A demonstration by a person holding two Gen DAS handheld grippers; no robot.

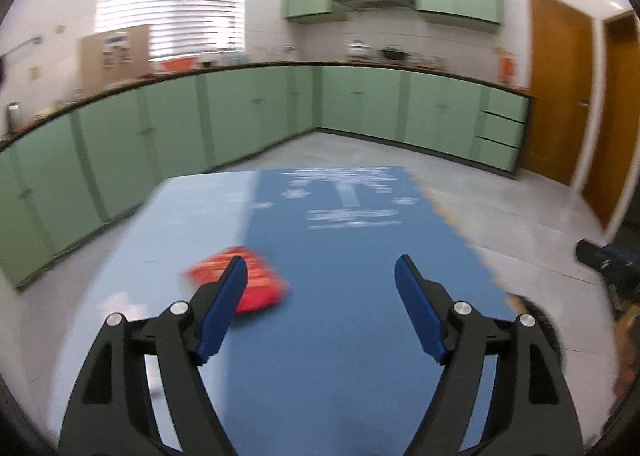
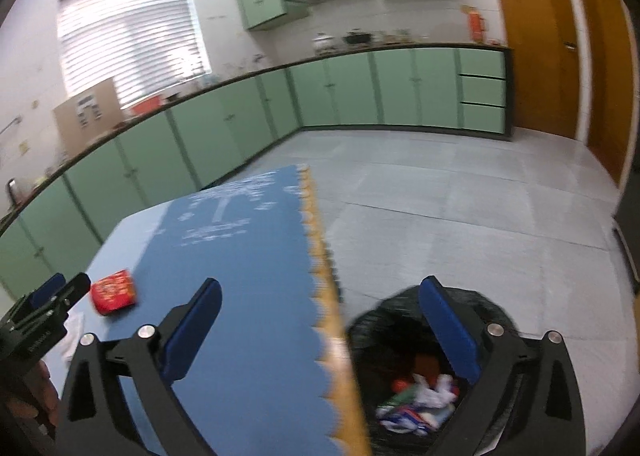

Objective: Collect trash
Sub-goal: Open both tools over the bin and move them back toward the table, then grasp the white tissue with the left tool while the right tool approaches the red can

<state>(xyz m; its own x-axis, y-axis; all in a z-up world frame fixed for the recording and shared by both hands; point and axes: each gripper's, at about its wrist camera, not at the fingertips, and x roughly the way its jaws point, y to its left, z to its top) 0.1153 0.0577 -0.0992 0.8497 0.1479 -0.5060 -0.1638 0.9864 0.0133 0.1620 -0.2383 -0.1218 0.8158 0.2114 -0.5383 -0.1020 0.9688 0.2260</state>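
A red snack packet point(image 1: 256, 288) lies on the blue table point(image 1: 340, 336), just beyond my left fingertip. My left gripper point(image 1: 320, 276) is open and empty above the table. In the right wrist view the same red packet point(image 2: 114, 291) lies on the table's left part, with the left gripper point(image 2: 56, 292) beside it. My right gripper point(image 2: 320, 296) is open and empty, straddling the table's right edge above a bin lined with a black bag point(image 2: 400, 320). The bin holds crumpled wrappers and paper point(image 2: 420, 404).
A white crumpled piece point(image 2: 74, 330) lies near the table's front left. Green cabinets point(image 1: 240, 108) line the walls under a cluttered counter. Wooden doors point(image 2: 532, 40) stand at the right. Grey tiled floor point(image 2: 460, 208) lies beyond the table.
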